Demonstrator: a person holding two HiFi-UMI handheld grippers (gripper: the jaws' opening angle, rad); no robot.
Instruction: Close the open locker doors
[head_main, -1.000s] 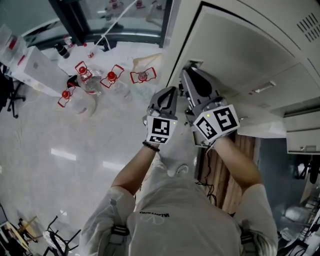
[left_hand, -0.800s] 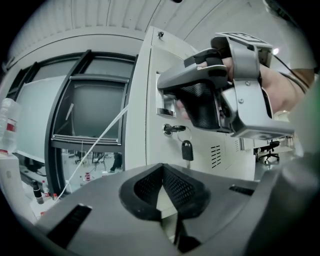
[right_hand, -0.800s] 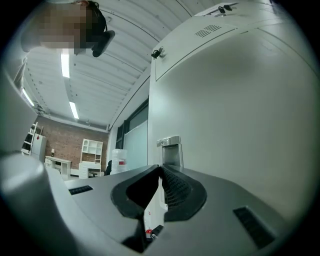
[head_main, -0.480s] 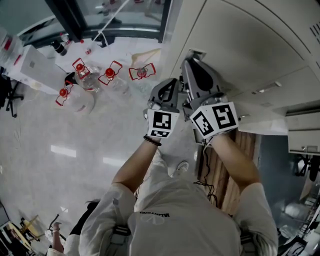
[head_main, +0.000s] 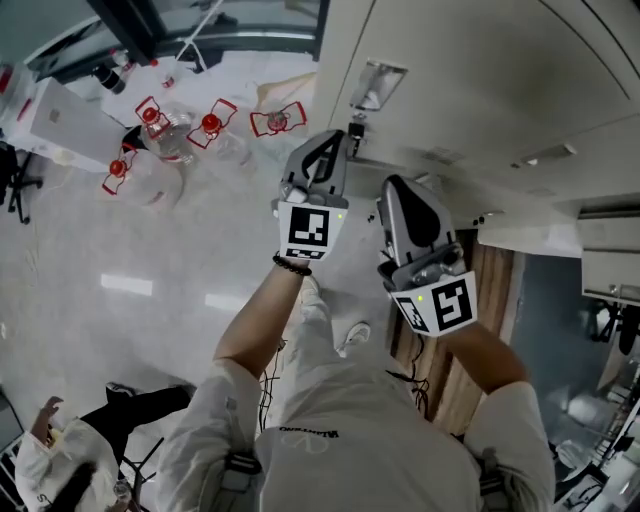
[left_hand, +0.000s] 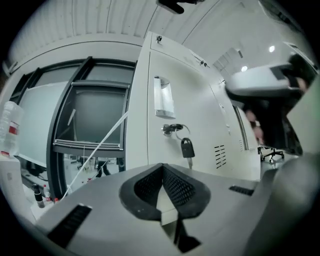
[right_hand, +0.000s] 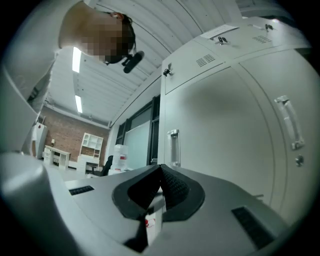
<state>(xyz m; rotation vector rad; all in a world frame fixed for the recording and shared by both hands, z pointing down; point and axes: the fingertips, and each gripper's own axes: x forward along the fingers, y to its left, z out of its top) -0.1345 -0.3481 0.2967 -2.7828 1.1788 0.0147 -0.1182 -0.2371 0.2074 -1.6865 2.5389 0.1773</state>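
Observation:
The pale grey locker door (head_main: 470, 90) stands flush with the cabinet; its recessed handle (head_main: 372, 85) and a lock with a hanging key (head_main: 352, 130) sit near its edge. My left gripper (head_main: 318, 160) is shut and empty, its tip close to the lock, and the key (left_hand: 187, 147) hangs just beyond its jaws (left_hand: 162, 172). My right gripper (head_main: 405, 200) is off the door, its jaws closing fully together on nothing (right_hand: 160, 175). It faces the door front and a handle (right_hand: 173, 147).
Large water bottles with red caps (head_main: 165, 140) and a white box (head_main: 60, 120) stand on the floor to the left. Another person (head_main: 60, 460) is at the lower left. A pale door panel (head_main: 530, 235) juts out at the right, above wood boards (head_main: 490, 300).
My right gripper has drawn back from the locker door toward me and its jaws have come together. The left gripper stays shut near the lock.

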